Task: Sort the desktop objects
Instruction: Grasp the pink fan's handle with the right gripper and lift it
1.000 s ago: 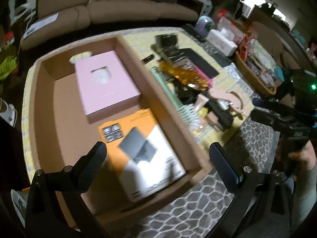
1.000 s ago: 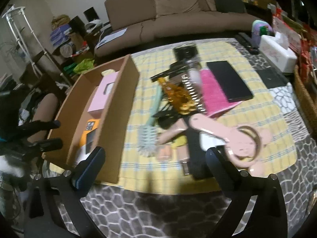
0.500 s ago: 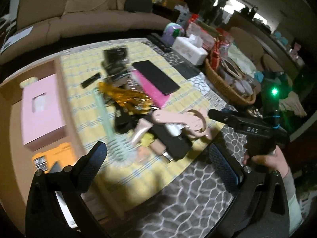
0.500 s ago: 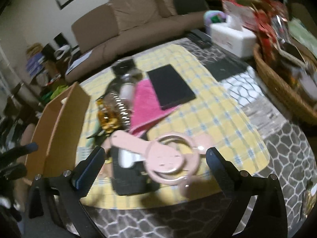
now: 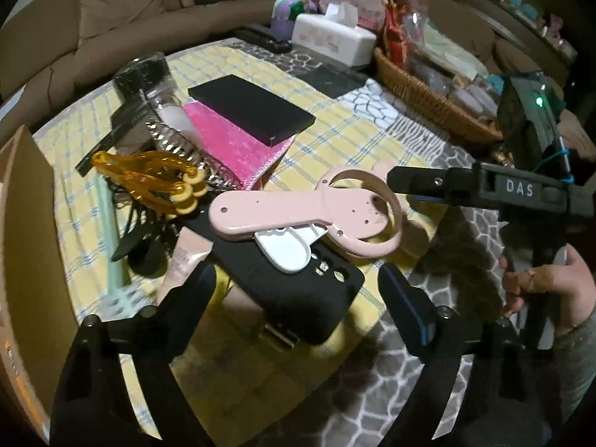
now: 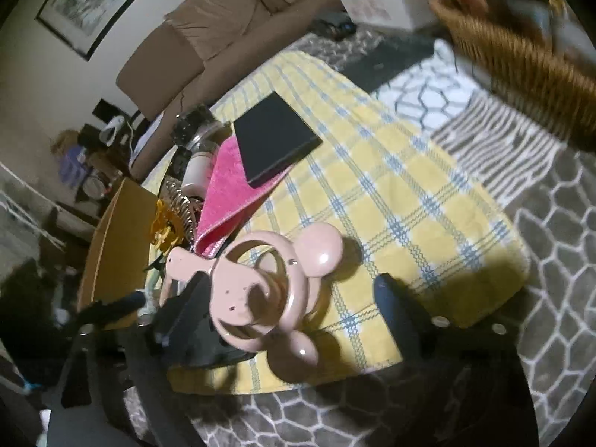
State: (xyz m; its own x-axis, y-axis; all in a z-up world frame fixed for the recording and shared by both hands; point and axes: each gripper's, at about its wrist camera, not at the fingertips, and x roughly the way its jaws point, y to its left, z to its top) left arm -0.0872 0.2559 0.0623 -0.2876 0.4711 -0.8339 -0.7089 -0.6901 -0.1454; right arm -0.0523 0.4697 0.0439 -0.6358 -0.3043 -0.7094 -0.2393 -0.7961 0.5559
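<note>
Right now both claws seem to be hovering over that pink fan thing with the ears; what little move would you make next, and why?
Probably ease the right gripper lower so its closing jaws flank the pink fan ring. The ring already sits between them, untouched, and the fan lies on top of the pile over the black case. The left gripper, also closing, holds nothing.

Left gripper (image 5: 296, 290) — black printed fingers, blue-edged pads, silver screws. Right gripper (image 6: 290, 300) — black body marked "DAS", green light, blue cord; hand (image 5: 544, 290) wears a grey sleeve.
</note>
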